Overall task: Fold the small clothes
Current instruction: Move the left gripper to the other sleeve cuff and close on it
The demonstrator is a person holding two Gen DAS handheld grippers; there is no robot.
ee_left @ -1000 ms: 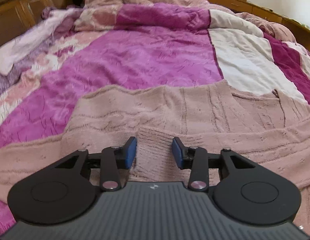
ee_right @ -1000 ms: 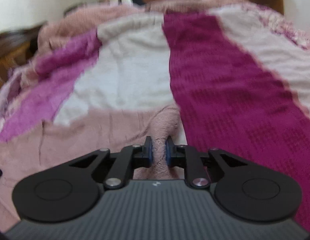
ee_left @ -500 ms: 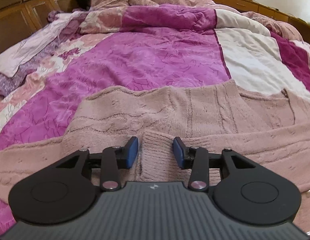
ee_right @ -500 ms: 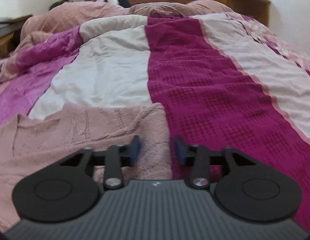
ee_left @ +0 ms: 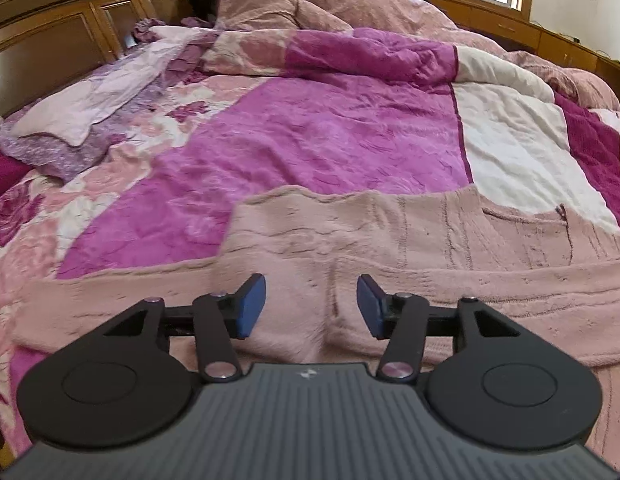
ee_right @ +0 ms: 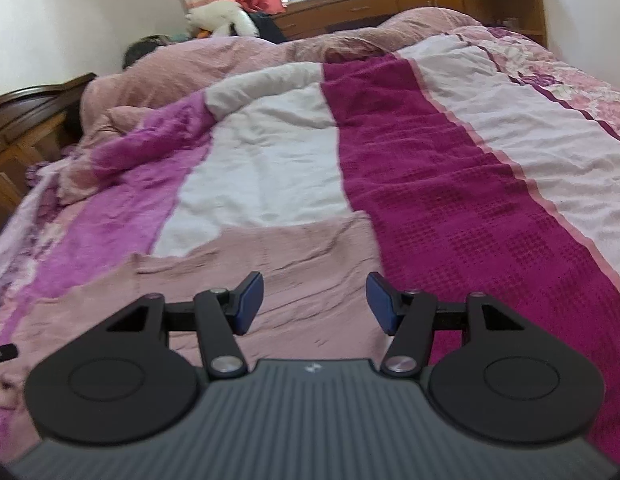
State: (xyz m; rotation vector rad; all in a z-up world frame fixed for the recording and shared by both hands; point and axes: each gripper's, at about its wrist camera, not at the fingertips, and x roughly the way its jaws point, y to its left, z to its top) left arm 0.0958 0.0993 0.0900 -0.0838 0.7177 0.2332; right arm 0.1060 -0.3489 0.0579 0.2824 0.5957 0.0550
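Observation:
A dusty-pink knitted sweater [ee_left: 390, 236] lies spread flat on the bed, a sleeve folded across its front. In the left wrist view my left gripper [ee_left: 311, 306] is open and empty, just above the sweater's near part. In the right wrist view the same sweater [ee_right: 294, 256] lies under my right gripper [ee_right: 315, 306], which is open and empty above the sweater's right edge.
The bed is covered by a patchwork quilt [ee_left: 330, 136] in magenta, white and dark pink. A pink blanket [ee_left: 330, 4] is heaped at the far side, with a person's dark hair [ee_right: 140, 46] showing. A wooden headboard [ee_left: 50, 32] stands left. Lilac cloths [ee_left: 82, 108] lie far left.
My right gripper has opened and let go of the sweater's edge, which now lies flat. Both grippers have pulled back and risen a little, and the left jaws stand wider.

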